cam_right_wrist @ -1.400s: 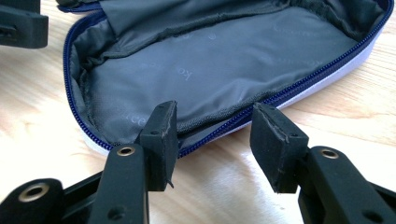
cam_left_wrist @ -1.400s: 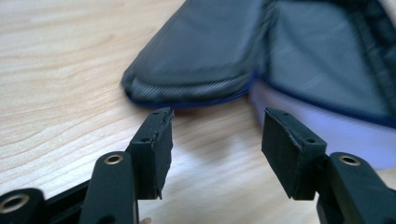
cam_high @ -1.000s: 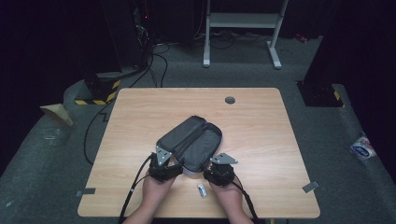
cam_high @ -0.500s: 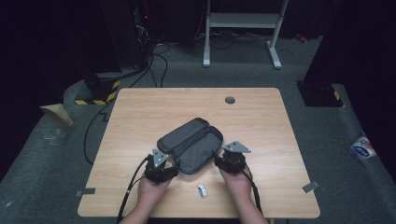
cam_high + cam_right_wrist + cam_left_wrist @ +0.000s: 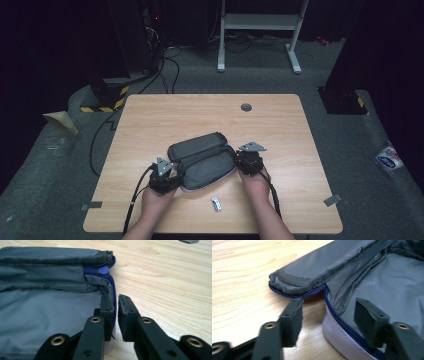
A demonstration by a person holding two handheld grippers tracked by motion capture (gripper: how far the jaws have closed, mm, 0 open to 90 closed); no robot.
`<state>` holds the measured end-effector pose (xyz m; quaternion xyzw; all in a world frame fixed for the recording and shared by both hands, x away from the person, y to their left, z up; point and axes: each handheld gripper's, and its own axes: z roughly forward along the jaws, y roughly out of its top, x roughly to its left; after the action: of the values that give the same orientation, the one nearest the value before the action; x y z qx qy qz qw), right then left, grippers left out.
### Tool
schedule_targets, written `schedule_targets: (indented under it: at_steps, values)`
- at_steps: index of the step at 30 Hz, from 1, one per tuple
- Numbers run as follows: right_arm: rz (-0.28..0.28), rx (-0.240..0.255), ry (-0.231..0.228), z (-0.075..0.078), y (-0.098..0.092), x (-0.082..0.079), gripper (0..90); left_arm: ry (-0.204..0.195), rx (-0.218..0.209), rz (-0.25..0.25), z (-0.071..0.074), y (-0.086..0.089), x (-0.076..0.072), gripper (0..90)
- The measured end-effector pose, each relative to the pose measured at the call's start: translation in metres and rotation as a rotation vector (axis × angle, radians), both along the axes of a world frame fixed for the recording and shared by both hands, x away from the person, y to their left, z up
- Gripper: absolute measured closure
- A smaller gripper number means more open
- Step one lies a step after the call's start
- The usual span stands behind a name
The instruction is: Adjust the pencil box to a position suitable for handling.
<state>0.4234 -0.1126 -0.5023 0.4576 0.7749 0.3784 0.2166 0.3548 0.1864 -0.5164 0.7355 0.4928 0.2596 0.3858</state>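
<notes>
pouch: one grey fabric zip pouch (image 5: 202,160) with blue zipper and white bottom panel, lying open near the middle of the counter, toward the person's side, flap folded back
writing: faint pale print on the inner lining, ends in "tree" (image 5: 369,283) in the left gripper view; rest too faint to read
zipper: blue teeth (image 5: 337,315) run along the pouch rim; blue pull tab (image 5: 103,270) at the far corner in the right gripper view
left hand-held gripper: (image 5: 329,317) at the pouch's near-left corner, jaws partly apart and have just been closing; one jaw over the bare wood, the other over the lining, zipper rim between them, pads not pressing on it
right hand-held gripper: (image 5: 115,312) at the pouch's right end, jaws have just closed, pinching the zipper edge of the pouch between the pads
hands: two, left hand (image 5: 156,202) and right hand (image 5: 256,182), one behind each gripper, forearms coming in from the bottom edge
small item: one small silver-and-dark object (image 5: 216,203) on the counter just in front of the pouch, between the hands; too small to identify
counter: one light wooden counter (image 5: 210,112) with one round grey grommet (image 5: 246,107) near the far edge
floor items: one white-and-blue packet (image 5: 389,159) on the grey carpet to the right, label unreadable; yellow-black hazard tape (image 5: 102,106) at the left
count: one pouch, two grippers, two hands
</notes>
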Motion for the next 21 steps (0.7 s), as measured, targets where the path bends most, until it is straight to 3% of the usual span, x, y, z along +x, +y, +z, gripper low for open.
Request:
schedule_targets:
  at_steps: [4,12,18,21]
  values:
    - [0.012,-0.014,-0.009,-0.001,-0.004,-0.009,83.6,0.003,-0.018,-0.027,-0.001,-0.002,0.002,51.5]
    - [-0.015,-0.012,-0.048,-0.002,-0.024,-0.032,82.3,0.009,0.018,-0.106,-0.005,-0.019,0.025,65.7]
    - [-0.034,0.021,-0.052,-0.004,-0.035,-0.038,78.5,-0.003,0.033,-0.094,0.0,-0.02,0.038,65.7]
    - [-0.028,0.036,-0.053,-0.003,-0.034,-0.04,72.9,0.0,0.007,-0.079,0.004,-0.014,0.037,62.2]
